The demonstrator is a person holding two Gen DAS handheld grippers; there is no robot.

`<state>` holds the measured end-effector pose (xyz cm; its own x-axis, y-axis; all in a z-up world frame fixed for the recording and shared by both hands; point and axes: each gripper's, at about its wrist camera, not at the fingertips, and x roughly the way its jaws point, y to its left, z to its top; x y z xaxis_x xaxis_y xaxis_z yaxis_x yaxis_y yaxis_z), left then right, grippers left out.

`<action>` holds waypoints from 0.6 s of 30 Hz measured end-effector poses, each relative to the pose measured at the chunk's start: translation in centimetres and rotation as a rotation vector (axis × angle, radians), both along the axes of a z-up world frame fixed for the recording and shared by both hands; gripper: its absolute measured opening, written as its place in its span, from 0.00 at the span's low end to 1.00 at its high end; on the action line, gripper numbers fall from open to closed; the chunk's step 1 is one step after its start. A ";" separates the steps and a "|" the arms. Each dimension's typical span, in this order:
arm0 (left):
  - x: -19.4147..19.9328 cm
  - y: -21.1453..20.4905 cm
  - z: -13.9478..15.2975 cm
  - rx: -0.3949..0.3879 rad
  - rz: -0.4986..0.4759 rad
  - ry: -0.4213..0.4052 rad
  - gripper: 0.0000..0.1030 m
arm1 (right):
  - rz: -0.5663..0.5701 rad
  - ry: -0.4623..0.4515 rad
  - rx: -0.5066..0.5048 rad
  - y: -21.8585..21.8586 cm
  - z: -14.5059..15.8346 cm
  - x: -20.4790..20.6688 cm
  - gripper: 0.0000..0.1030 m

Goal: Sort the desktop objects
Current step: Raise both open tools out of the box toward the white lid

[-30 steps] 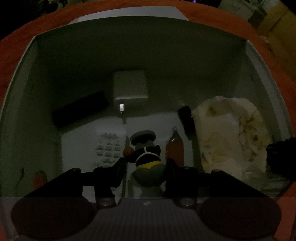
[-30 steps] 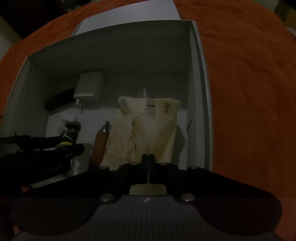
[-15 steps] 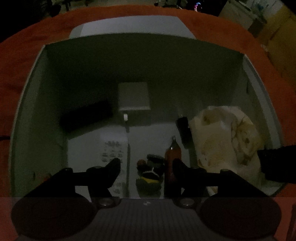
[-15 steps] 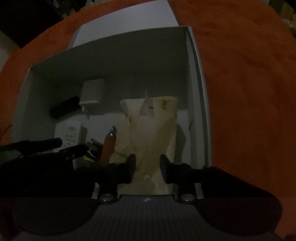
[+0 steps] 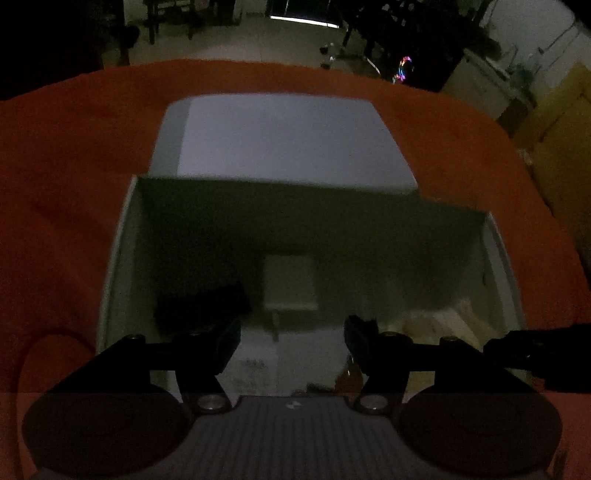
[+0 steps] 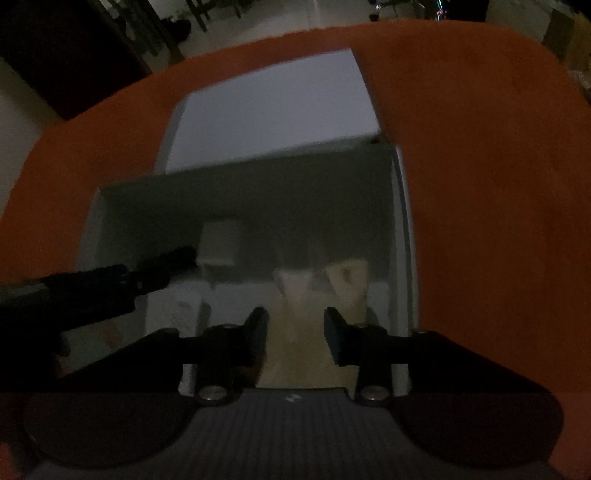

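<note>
An open white box (image 5: 122,236) (image 6: 404,229) stands on the orange cloth. Inside lie a white charger (image 5: 290,282) (image 6: 219,243), a black block (image 5: 201,308), a printed white card (image 5: 255,367), an orange bottle (image 5: 349,374) and a crumpled cream bag (image 5: 436,321) (image 6: 314,314). My left gripper (image 5: 291,339) is open and empty above the box's near side. My right gripper (image 6: 295,332) is open and empty above the cream bag. The small figurine is hidden below the left gripper's body.
The box's white lid (image 5: 280,140) (image 6: 273,110) folds flat behind it. The orange cloth (image 5: 66,184) (image 6: 480,184) covers the table all around. A dim room with dark furniture (image 5: 406,33) lies beyond the far edge.
My left gripper let go of the figurine in the box, opened and rose out. My right gripper opened, released the cream bag and rose too.
</note>
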<state>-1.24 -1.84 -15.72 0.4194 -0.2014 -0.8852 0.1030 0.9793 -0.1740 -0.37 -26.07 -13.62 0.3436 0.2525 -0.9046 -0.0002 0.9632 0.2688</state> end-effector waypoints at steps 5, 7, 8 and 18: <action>2.3 1.0 1.4 0.004 0.023 -0.049 0.57 | 0.017 -0.047 -0.020 0.3 1.5 2.3 0.39; 3.4 1.4 2.0 0.007 0.035 -0.064 0.57 | 0.028 -0.055 -0.022 0.3 1.9 3.3 0.39; 3.9 1.6 2.0 0.007 0.036 -0.062 0.57 | 0.034 -0.060 -0.027 0.4 2.0 3.8 0.39; 9.7 3.6 2.9 0.017 0.068 -0.086 0.59 | 0.057 -0.113 -0.028 -0.4 2.8 10.1 0.59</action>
<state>8.43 1.73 -12.85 0.5064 -0.1554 -0.8482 0.0499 0.9873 -0.1510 9.74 -26.48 -10.77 0.4291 0.2495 -0.8681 -0.0842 0.9680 0.2366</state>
